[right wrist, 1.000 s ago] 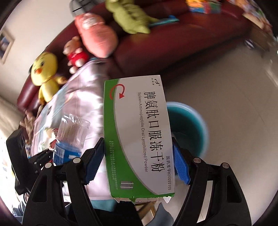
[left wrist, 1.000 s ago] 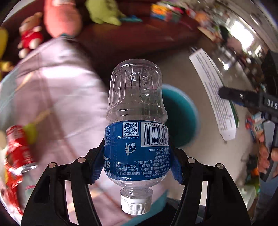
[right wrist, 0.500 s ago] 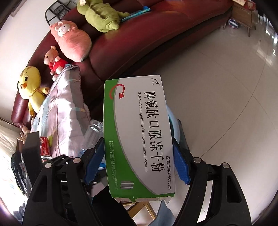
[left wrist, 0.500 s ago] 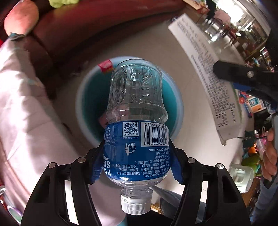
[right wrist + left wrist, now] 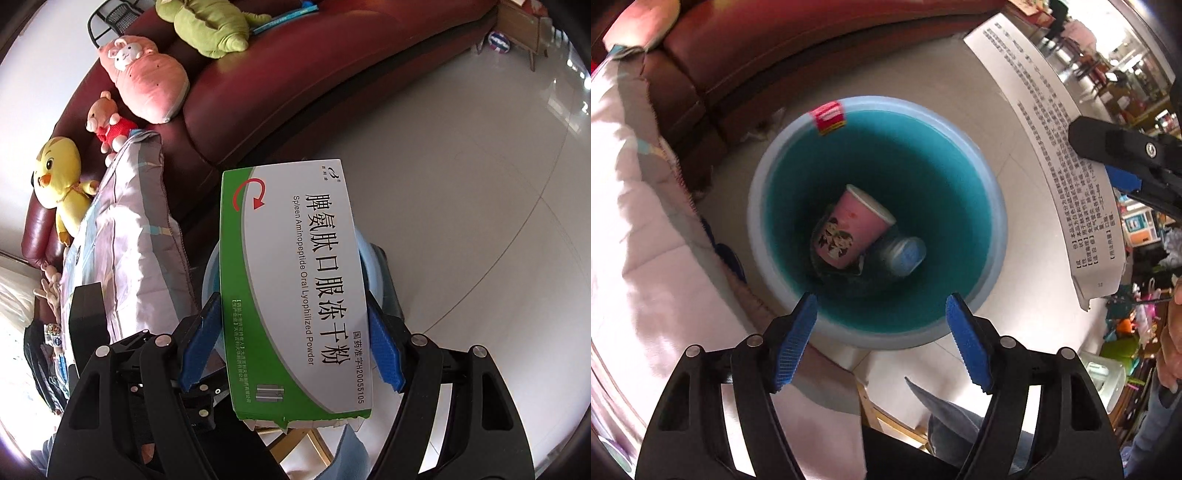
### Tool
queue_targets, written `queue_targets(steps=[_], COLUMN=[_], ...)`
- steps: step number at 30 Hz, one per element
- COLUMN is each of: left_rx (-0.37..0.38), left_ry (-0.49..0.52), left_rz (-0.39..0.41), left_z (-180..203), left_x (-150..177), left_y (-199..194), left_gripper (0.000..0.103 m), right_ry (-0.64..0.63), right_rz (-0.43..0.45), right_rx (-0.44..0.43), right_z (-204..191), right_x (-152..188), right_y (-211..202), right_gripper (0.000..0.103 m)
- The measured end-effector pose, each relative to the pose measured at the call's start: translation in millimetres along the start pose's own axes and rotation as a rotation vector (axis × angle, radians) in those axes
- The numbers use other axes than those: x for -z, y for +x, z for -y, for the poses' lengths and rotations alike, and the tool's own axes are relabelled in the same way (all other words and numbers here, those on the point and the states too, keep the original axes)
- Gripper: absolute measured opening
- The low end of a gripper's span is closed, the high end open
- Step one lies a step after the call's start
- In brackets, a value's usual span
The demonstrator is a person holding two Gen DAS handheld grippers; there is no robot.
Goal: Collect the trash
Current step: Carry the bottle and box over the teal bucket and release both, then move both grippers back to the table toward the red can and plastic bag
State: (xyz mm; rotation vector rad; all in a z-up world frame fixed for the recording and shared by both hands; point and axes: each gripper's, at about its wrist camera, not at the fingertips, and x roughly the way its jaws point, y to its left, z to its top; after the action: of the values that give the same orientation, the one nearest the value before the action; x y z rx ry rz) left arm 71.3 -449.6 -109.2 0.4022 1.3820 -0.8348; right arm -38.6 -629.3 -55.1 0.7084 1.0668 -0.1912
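The left gripper (image 5: 881,339) points down over the teal bin (image 5: 991,236); its jaws are opening with nothing between them. A plastic bottle (image 5: 905,254) lies inside, at 4 o'clock from the pink cup (image 5: 849,229). The right gripper (image 5: 291,343) squeezes the medicine box (image 5: 295,288).

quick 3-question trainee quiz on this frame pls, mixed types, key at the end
1. True or false: the left gripper has something between its pads.
2. What does the right gripper hold? A) can B) medicine box C) plush toy
3. Fill in: a pink paper cup lies inside the teal ____.

Key:
1. False. Its jaws are opening with nothing between them, above the bin.
2. B, the medicine box.
3. Bin; a plastic bottle lies beside the cup.
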Motion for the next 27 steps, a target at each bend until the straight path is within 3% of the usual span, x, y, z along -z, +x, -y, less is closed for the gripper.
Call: queue_targets(steps=[6, 10, 19, 27], left_rx=[0.004, 0.001, -0.002, 0.004], left_ry=[-0.054, -0.062, -0.079, -0.101], left_rz=[0.013, 0.044, 0.077, 0.089], left_z=[-18, -22, -28, -34], left_x=[5, 10, 20, 26], left_y=[-10, -22, -32, -41], left_gripper=[0.074, 0.082, 0.082, 0.085], right_ry=[-0.006, -0.001, 0.006, -0.006], right_rz=[-0.026, -0.045, -0.126, -0.142], right_rx=[-0.003, -0.006, 0.002, 0.026], right_z=[-6, -9, -15, -23], right_x=[-1, -3, 0, 3], right_y=[12, 21, 50, 53], right_gripper=[0.07, 0.07, 0.074, 0.076])
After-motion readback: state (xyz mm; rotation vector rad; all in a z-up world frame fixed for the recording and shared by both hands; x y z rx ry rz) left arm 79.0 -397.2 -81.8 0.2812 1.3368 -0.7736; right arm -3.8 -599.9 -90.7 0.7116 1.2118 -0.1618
